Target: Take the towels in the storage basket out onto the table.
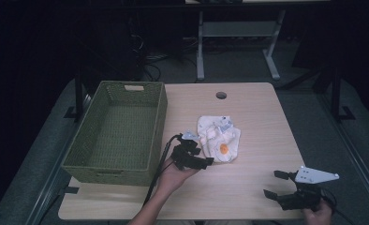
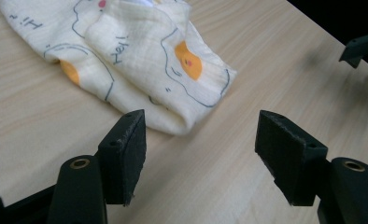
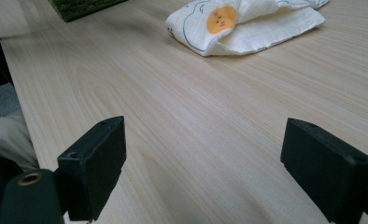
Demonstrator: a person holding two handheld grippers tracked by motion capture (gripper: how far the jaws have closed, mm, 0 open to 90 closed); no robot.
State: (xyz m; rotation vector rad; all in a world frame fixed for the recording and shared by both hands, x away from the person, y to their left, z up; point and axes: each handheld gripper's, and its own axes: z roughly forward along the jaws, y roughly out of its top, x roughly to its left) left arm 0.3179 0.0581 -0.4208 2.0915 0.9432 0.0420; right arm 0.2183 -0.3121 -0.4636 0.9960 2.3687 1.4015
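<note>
Black jaws of the left gripper [image 2: 198, 158] rise from the bottom edge of the left gripper view, standing wide with nothing but bare wood between them; the cloth's [image 2: 126, 60] nearest fold lies just beyond the left pad, not touching it. That view shows what the high view cannot: blue-outlined fried-egg drawings with orange yolks, and the word "Hey!" printed on the pale yellow fabric. From above, the left gripper [image 1: 206, 157] sits at lower centre, held from below by a hand [image 1: 173, 178], just left of the cloth [image 1: 219, 138], which lies crumpled near the middle of the table [image 1: 248, 108]. Its long axis runs from upper left to lower right of that frame, the folded end with a yolk at the lower edge. A green woven basket [image 1: 117, 166] fills the left side of the tabletop. At lower right, the right gripper [image 1: 276, 183] also stands wide and empty, well apart from the cloth [image 3: 247, 23], which sits at the top of the right gripper view
</note>
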